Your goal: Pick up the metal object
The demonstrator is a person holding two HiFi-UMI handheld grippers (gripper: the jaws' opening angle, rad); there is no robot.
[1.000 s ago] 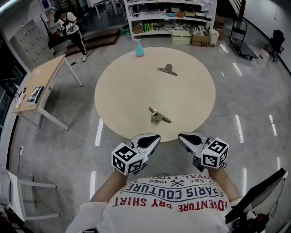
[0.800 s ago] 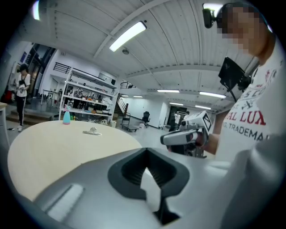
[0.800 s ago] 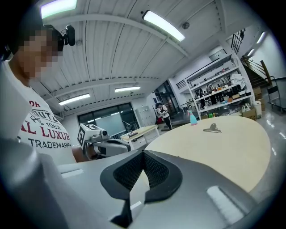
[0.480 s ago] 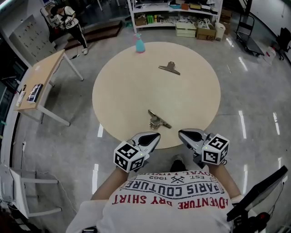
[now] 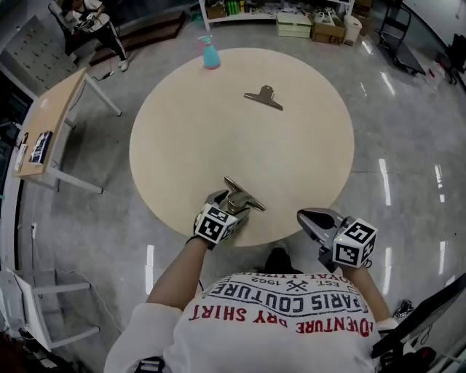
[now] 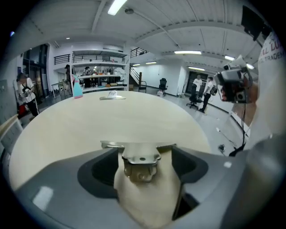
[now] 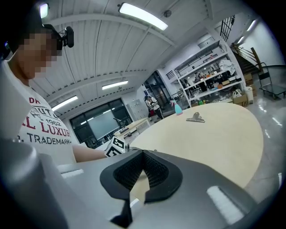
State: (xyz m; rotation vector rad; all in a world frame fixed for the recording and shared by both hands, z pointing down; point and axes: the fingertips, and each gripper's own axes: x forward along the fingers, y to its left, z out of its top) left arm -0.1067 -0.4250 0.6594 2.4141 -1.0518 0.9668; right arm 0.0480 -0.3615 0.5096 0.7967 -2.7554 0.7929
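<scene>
A metal clip point(image 5: 244, 197) lies near the front edge of the round beige table point(image 5: 291, 153). My left gripper point(image 5: 233, 204) reaches over that edge and straddles it. In the left gripper view the clip point(image 6: 140, 163) sits between the jaws of that gripper point(image 6: 142, 154), which are opening, and a gap shows on each side of it. My right gripper point(image 5: 306, 216) hovers off the table's front edge, to the right of the clip, and its jaws point(image 7: 143, 154) are shut with nothing in them. A second metal clip point(image 5: 263, 97) rests at the far side.
A blue spray bottle point(image 5: 210, 52) stands at the table's far edge. A wooden side desk point(image 5: 47, 124) stands at the left, with a person point(image 5: 87, 18) beyond it. Shelves with boxes point(image 5: 295, 22) line the back. A white frame point(image 5: 36, 306) is at the lower left.
My left gripper has moved forward from in front of the body onto the table edge and now straddles the near clip with its jaws apart. The right gripper has barely moved.
</scene>
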